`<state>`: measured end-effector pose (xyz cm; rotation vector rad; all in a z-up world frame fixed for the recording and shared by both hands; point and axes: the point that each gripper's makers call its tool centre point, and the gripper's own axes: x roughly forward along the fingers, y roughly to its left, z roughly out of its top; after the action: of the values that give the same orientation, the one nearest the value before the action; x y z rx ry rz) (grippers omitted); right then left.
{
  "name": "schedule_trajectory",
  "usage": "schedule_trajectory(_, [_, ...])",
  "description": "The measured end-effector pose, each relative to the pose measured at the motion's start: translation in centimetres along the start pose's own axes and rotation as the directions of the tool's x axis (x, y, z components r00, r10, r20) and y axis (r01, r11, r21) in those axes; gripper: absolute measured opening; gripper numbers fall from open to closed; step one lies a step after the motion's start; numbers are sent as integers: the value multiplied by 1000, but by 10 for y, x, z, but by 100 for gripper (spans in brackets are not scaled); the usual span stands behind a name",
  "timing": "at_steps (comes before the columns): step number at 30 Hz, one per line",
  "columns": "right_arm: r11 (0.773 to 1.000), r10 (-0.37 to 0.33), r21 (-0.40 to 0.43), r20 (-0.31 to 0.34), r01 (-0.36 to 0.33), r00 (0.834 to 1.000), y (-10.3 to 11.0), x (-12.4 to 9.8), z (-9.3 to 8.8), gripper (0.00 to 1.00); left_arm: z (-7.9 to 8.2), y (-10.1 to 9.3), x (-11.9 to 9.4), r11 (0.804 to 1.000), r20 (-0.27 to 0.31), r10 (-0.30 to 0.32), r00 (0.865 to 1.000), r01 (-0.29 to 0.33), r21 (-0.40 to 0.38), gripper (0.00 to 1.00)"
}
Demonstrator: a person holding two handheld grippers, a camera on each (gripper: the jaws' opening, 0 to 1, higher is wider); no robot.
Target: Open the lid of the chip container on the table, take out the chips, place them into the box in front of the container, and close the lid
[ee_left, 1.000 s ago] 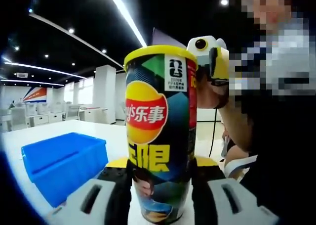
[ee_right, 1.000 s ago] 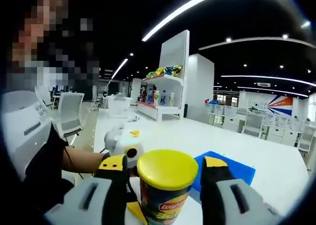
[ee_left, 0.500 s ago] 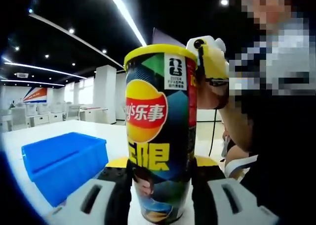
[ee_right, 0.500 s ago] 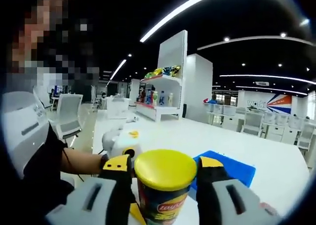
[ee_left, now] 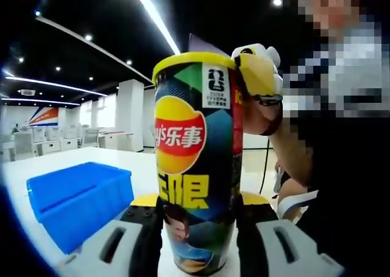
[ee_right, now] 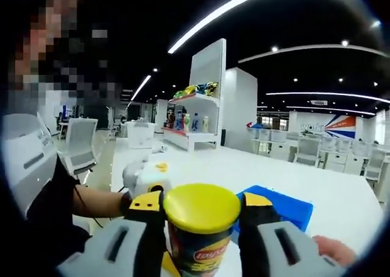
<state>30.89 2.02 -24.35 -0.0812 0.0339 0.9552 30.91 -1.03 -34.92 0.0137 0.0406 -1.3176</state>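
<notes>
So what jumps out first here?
A tall chip container standing on the white table, its yellow lid on. The left gripper clamps its base while the right gripper closes around the lid. A blue box sits beside it.

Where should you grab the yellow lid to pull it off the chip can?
Grab the yellow lid by its round rim, jaws on opposite sides, coming in level at the top of the upright chip can. The right gripper already brackets it there, while the left gripper steadies the can's lower body.
</notes>
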Motion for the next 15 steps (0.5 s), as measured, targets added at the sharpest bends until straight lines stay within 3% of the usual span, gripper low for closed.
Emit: schedule_trajectory(15, [988, 2, 155, 7, -3, 1000, -2, -3, -1, 38, -2, 0, 0, 1000, -13, 0, 1000, 0, 8, 48])
